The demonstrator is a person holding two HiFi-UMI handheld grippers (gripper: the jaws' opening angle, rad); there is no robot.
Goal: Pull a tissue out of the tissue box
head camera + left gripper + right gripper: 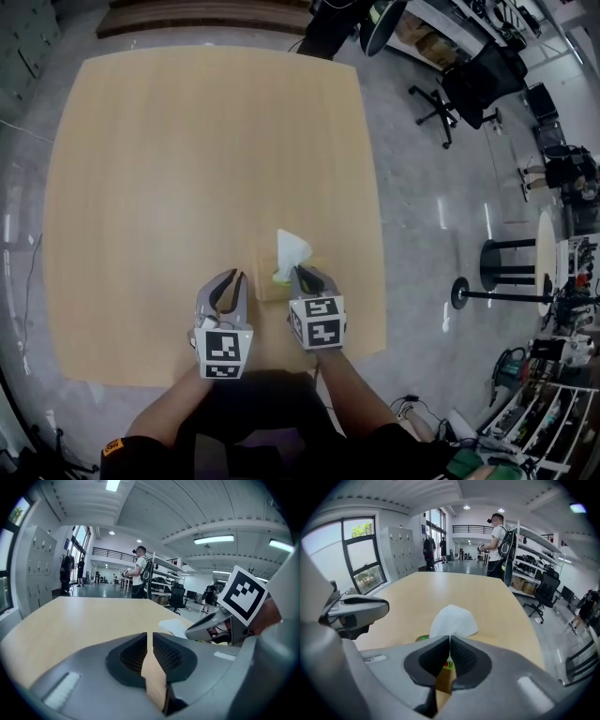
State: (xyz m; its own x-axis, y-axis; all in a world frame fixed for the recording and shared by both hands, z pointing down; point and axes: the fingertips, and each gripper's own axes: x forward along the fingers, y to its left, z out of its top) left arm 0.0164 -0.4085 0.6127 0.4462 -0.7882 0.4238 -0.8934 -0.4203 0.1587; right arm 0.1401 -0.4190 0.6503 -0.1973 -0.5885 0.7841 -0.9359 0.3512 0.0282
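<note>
Lift-off risk: white tissue (292,249) is pinched in right gripper (299,271) jaws while tan tissue box (265,289) is left unheld; left gripper (235,275) jaws are closed empty at its 9 o'clock.

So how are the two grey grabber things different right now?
The right grey gripper has its jaws closed on the white tissue sticking up from the tan tissue box; the left grey gripper has its jaws closed on nothing. The right one reaches over the box; the left one sits beside it, above the wooden table. Both carry a black-and-white marker cube.
</note>
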